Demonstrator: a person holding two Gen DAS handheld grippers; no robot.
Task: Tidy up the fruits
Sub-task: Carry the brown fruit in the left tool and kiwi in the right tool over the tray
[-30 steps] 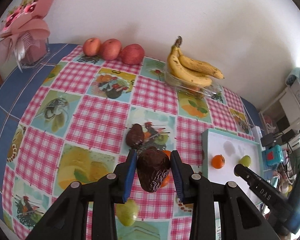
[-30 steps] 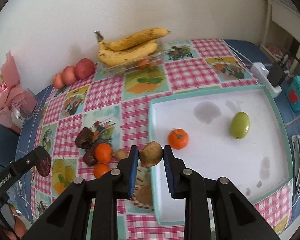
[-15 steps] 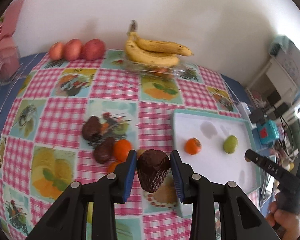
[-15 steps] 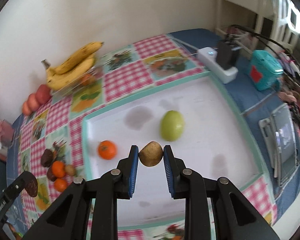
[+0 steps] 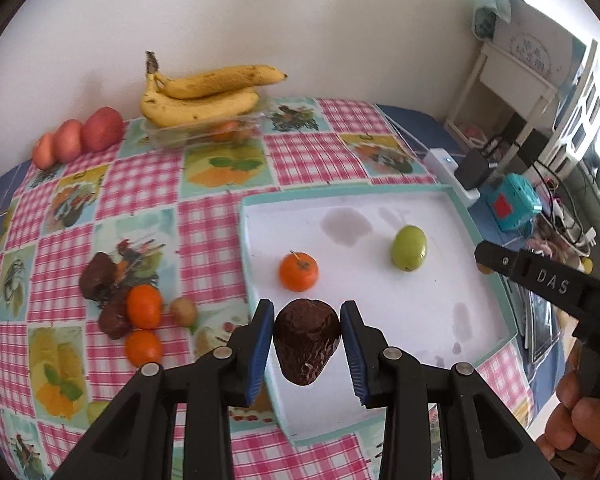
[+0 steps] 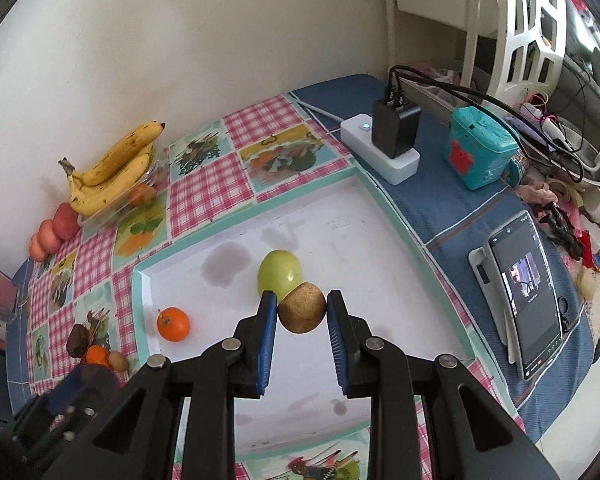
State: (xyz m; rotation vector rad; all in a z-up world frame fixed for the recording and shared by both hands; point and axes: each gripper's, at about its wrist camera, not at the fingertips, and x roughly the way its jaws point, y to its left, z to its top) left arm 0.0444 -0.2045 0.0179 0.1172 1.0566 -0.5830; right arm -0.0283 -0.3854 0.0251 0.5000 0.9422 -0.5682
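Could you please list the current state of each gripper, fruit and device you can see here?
left gripper: shut on dark wrinkled fruit, above tray
right gripper: shut on brown kiwi, above tray
white tray: holds two fruits
orange: resting in tray
green fruit: resting in tray
bananas: on clear container
phone: propped up, screen lit

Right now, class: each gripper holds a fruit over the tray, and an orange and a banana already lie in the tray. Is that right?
Not quite. The tray holds an orange and a green fruit, not a banana; the right wrist view shows this. The bananas sit by the wall. Both grippers do hold fruit over the tray.
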